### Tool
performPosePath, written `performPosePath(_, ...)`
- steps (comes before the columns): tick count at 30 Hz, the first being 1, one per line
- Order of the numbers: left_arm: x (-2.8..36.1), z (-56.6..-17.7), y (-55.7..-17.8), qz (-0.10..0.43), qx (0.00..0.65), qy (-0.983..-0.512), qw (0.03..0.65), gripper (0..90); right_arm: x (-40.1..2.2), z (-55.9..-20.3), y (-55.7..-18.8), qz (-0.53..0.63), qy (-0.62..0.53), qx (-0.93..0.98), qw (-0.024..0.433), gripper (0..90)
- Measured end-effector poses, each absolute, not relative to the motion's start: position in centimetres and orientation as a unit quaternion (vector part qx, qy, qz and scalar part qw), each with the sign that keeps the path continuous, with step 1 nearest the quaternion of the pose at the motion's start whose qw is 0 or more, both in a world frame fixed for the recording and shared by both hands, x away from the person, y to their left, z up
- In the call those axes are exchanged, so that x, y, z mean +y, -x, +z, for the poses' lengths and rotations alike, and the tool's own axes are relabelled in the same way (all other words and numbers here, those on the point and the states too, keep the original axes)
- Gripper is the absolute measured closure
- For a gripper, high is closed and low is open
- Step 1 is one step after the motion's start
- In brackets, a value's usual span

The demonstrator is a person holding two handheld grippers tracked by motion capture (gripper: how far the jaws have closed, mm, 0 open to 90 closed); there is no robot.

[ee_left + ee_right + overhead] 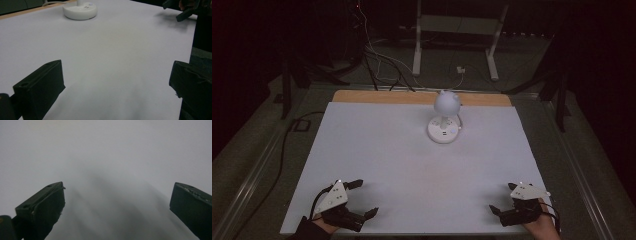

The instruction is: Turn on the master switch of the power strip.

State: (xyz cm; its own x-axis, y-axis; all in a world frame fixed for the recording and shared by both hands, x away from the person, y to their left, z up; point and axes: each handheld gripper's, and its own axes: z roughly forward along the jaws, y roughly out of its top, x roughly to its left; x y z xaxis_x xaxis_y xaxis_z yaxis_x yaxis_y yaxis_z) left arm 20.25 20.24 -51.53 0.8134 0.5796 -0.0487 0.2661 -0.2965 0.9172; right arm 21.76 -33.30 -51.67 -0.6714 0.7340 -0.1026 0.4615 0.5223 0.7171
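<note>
A small white desk lamp [446,102] with a round head stands on its round base [444,131] at the back middle of the white-covered table [412,165]. That base [80,11] also appears at the top of the left gripper view. My left gripper [364,198] rests near the front left edge, open and holding nothing, with its jaws wide apart [117,75]. My right gripper [502,197] sits near the front right edge, also open and holding nothing. In the right gripper view its jaws [117,195] hang spread close over bare white sheet. Both are far from the lamp.
A wooden strip [377,96] of tabletop runs along the back edge. Cables [377,60] and a white stand's legs [417,55] lie on the dark floor behind. The other hand's gripper [183,10] shows far off in the left gripper view.
</note>
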Motion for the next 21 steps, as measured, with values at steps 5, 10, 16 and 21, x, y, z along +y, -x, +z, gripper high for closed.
performPosePath(5, 20.21, -51.55, -20.27, 0.147, 0.267, -0.792, 0.528, 0.2, -33.98, -51.68, -21.79, 0.346, -0.363, 0.842, 0.199, 0.0)
performPosePath(10, 20.18, -51.59, -20.29, 0.147, 0.267, -0.793, 0.527, 0.2, -33.50, -51.70, -21.89, 0.353, -0.353, 0.845, 0.192, 0.0)
performPosePath(16, 20.17, -51.62, -20.31, 0.146, 0.268, -0.793, 0.527, 0.2, -33.21, -51.95, -21.98, 0.347, -0.349, 0.850, 0.186, 0.0)
performPosePath(21, 20.17, -51.65, -20.33, 0.146, 0.269, -0.793, 0.527, 0.2, -33.25, -51.93, -22.03, 0.350, -0.350, 0.849, 0.183, 0.0)
